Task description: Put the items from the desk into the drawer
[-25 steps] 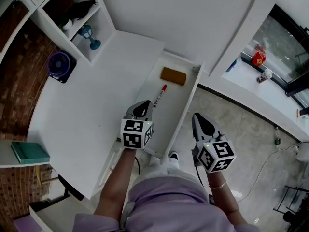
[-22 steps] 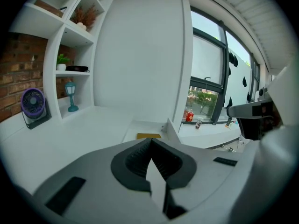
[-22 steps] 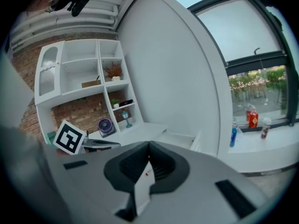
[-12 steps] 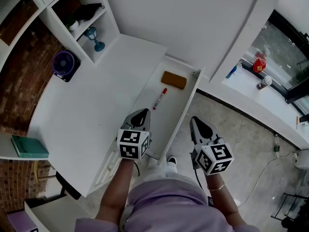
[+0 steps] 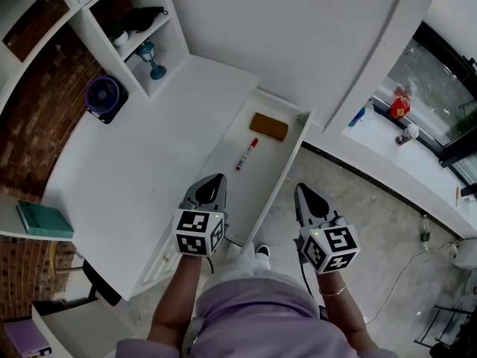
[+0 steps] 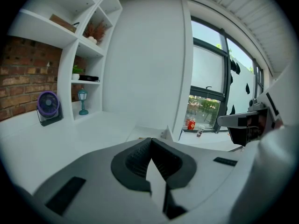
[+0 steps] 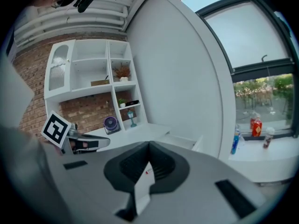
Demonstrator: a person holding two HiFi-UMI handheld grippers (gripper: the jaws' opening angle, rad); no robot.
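The white drawer [image 5: 288, 162] stands pulled out from the white desk [image 5: 141, 162]. Inside it lie a brown block [image 5: 268, 126] at the far end and a red marker [image 5: 247, 154] nearer the middle. My left gripper [image 5: 215, 180] hovers over the drawer's near left corner, shut and holding nothing; in its own view the jaws of the left gripper [image 6: 150, 142] meet at the tips. My right gripper [image 5: 302, 192] hangs over the floor just right of the drawer, also shut and empty, and the right gripper [image 7: 149, 146] shows closed jaws in its own view.
A purple fan [image 5: 103, 95] sits at the desk's far left. Shelves behind it hold a blue lamp [image 5: 153, 59] and dark items. A green book [image 5: 46, 221] rests on a low shelf at left. A window sill [image 5: 387, 125] with bottles runs at right.
Both grippers have drawn back toward the person, the left one more, away from the marker and the middle of the drawer. The drawer's contents have not moved.
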